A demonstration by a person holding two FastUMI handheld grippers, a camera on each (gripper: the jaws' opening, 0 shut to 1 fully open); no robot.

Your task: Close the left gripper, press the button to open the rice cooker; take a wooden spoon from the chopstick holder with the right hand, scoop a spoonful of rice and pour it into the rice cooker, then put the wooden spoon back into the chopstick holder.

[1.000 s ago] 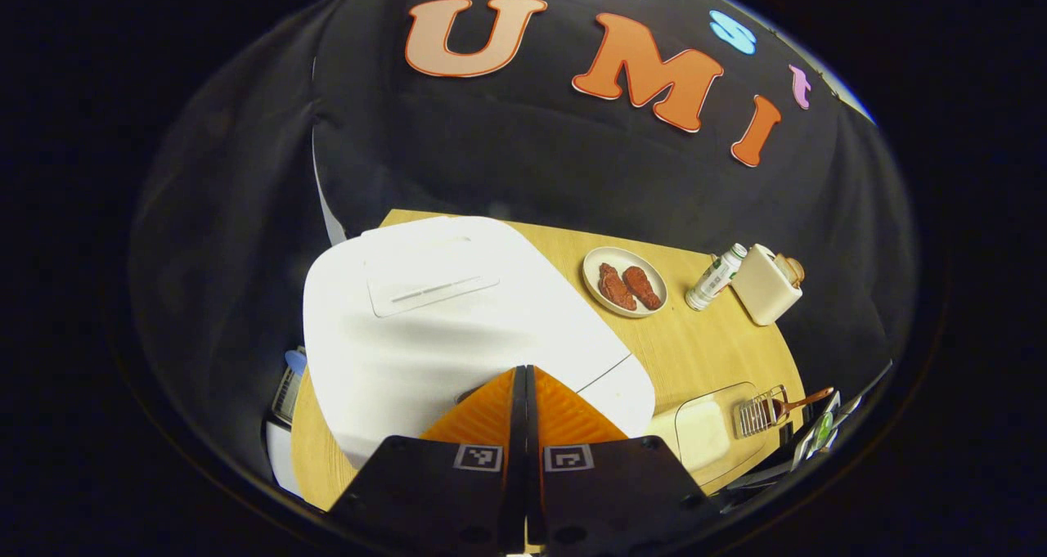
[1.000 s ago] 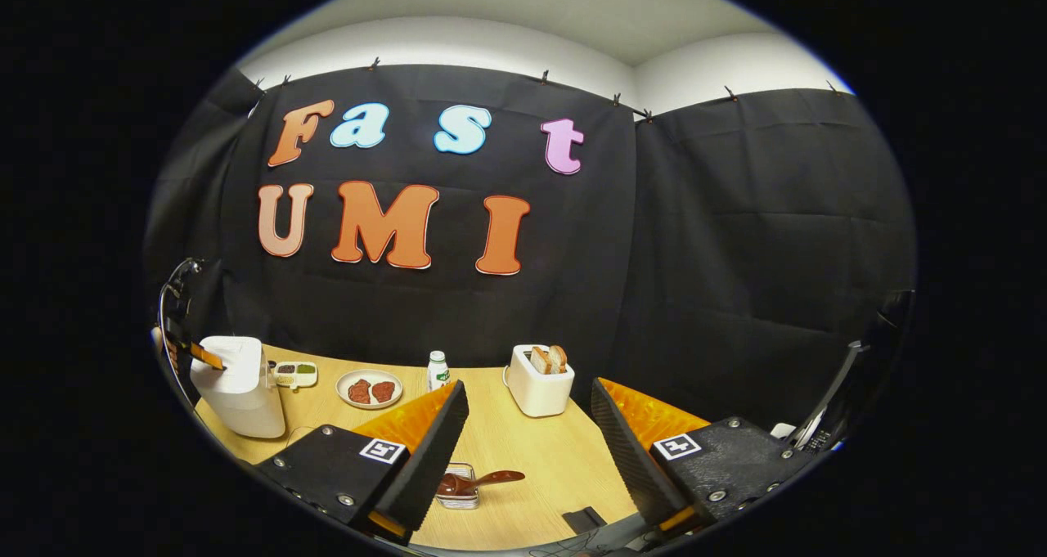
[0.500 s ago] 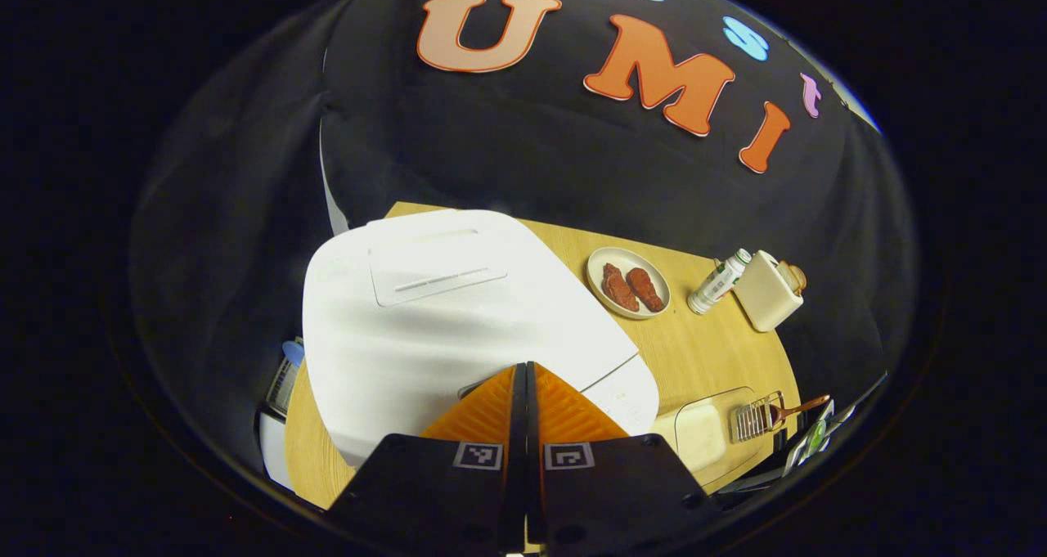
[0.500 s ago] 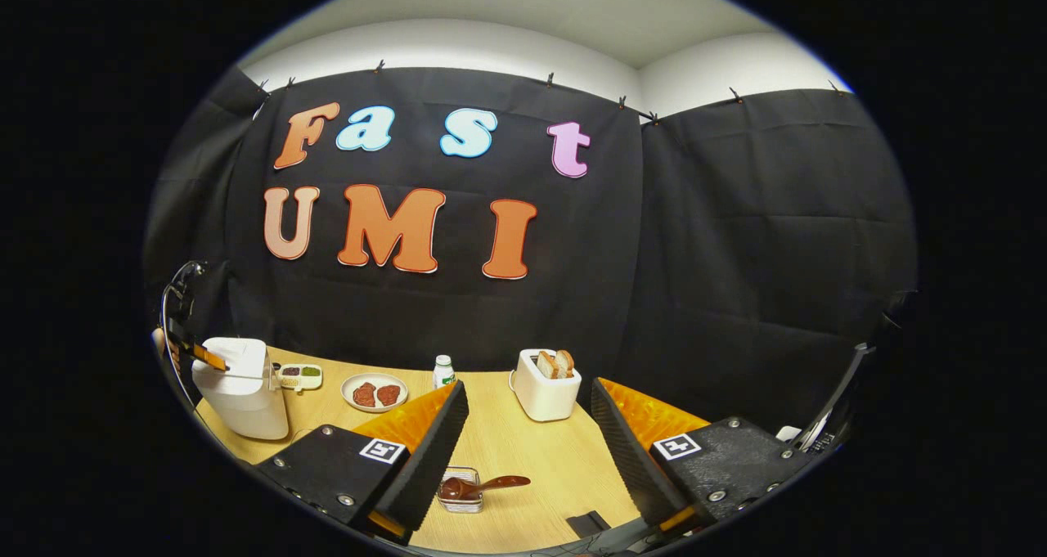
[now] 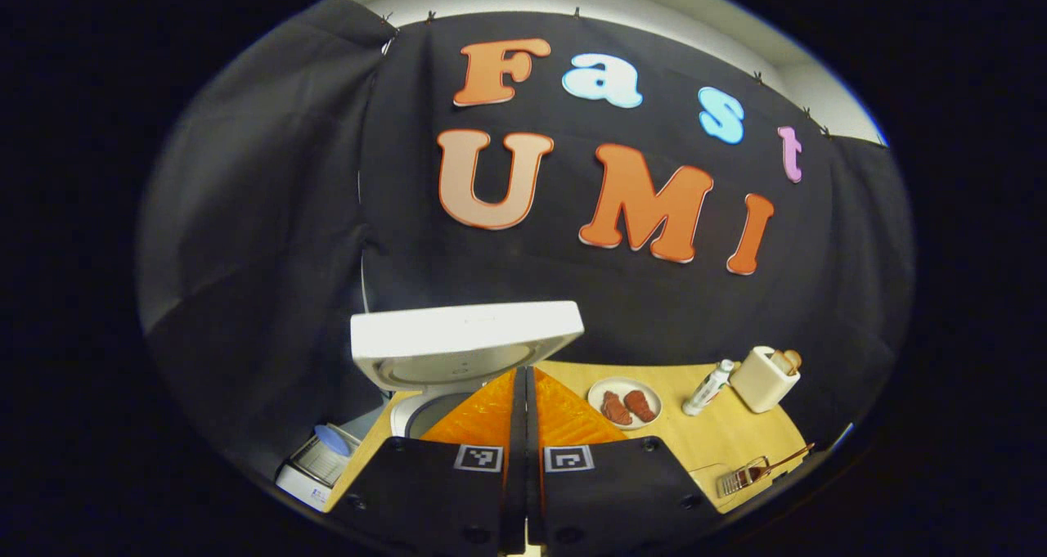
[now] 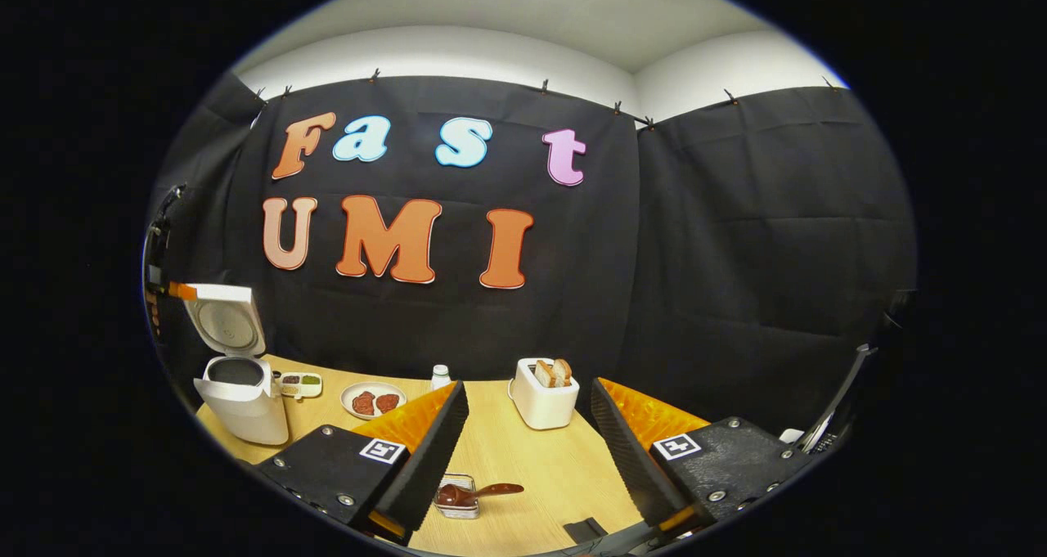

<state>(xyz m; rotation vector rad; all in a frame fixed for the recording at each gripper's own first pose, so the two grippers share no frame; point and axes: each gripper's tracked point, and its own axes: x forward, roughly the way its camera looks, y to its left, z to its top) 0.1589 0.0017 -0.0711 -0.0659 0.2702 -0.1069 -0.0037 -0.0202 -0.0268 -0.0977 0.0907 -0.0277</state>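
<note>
Lid (image 6: 222,321) up now: a second earlier the cooker (image 6: 241,400) was shut, so the button press had worked. Left claw (image 5: 524,414) stayed pinched shut, empty, raised before the pot. Right claw (image 6: 523,434) hung wide open above the tabletop (image 6: 523,459), spoon (image 6: 474,492) lying in its holder just below, untouched.
</note>
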